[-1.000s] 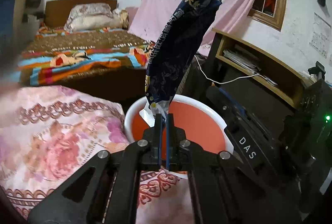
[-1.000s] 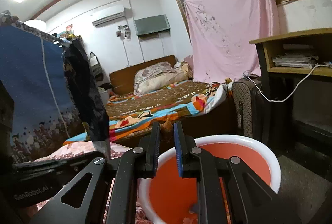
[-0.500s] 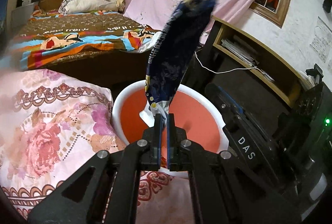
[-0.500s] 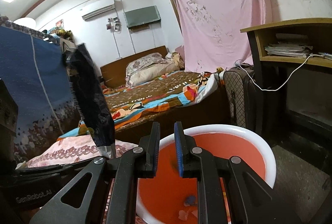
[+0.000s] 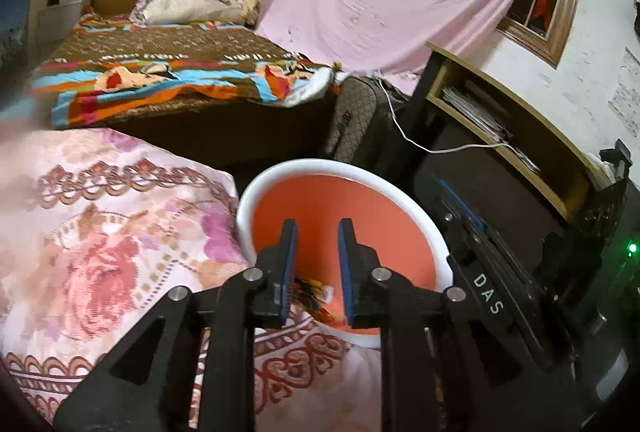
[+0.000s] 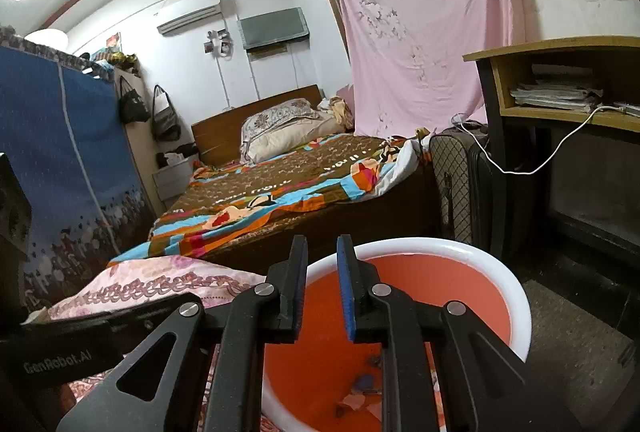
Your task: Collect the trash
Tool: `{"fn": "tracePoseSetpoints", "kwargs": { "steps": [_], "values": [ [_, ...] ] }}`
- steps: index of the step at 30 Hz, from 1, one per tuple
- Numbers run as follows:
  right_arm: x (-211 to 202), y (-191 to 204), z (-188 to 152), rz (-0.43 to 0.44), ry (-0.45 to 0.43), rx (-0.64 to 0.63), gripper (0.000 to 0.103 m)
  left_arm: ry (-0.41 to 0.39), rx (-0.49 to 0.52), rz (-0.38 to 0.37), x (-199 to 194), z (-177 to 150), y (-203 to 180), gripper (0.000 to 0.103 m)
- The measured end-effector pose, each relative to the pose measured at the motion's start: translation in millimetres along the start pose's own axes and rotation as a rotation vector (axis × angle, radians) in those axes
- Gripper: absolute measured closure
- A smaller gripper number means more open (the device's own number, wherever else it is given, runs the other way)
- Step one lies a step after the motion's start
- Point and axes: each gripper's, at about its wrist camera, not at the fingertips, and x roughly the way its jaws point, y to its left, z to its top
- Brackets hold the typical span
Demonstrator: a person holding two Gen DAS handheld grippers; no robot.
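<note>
A white bin with an orange inside [image 5: 320, 165] stands on the floor beside a floral bedspread. My left gripper [image 5: 316, 228] hangs over the bin with its jaws opening and nothing pressed between the pads. Low between the fingers, a blurred dark snack wrapper [image 5: 310, 292] drops inside the bin. My right gripper [image 6: 322, 244] hovers over the same bin [image 6: 500, 264], shut with only a narrow slit and holding nothing. Small scraps of trash [image 6: 362, 382] lie at the bin's bottom. The left gripper's body [image 6: 80, 344] shows at the left of the right wrist view.
The floral bedspread [image 5: 100, 232] lies left of the bin. Behind it stands a bed with a striped blanket [image 5: 180, 79]. A dark suitcase [image 5: 360, 119], a wooden desk with papers [image 5: 500, 111] and a white cable [image 6: 540, 167] are on the right. A blue wardrobe [image 6: 60, 151] stands far left.
The left gripper's jaws have parted and let go of the tall dark wrapper, which has dropped from upright above the fingers down into the bin. The right gripper has stayed put.
</note>
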Motion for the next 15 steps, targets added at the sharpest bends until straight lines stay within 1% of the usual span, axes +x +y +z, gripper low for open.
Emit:
{"fn": "tracePoseSetpoints", "kwargs": {
  "steps": [4, 6, 8, 10, 11, 13, 15],
  "values": [
    [-0.9, 3.2, -0.2, -0.002, -0.007, -0.016, 0.083, -0.041, 0.007, 0.050, -9.6, 1.7, 4.8, 0.090],
    [-2.5, 5.0, -0.7, 0.001, -0.014, -0.023, 0.075, -0.061, 0.005, 0.070, -16.0, 1.3, 8.8, 0.087],
    [-4.1, 8.1, -0.5, 0.004, -0.023, -0.032, 0.074, -0.082, 0.003, 0.097, -21.9, 1.3, 13.0, 0.083],
    [-5.3, 10.3, 0.2, 0.007, -0.033, -0.041, 0.073, -0.101, 0.000, 0.121, -27.3, 1.2, 17.8, 0.077],
    [-6.3, 11.5, 0.6, 0.008, -0.040, -0.046, 0.071, -0.114, -0.003, 0.135, -31.4, 0.8, 20.6, 0.075],
    [-7.9, 13.4, 1.3, 0.011, -0.052, -0.054, 0.068, -0.130, -0.011, 0.158, -37.5, 0.7, 26.3, 0.068],
    [-10.3, 15.2, 1.8, 0.014, -0.066, -0.059, 0.059, -0.145, -0.018, 0.181, -41.7, 0.9, 30.2, 0.062]
  ]
}}
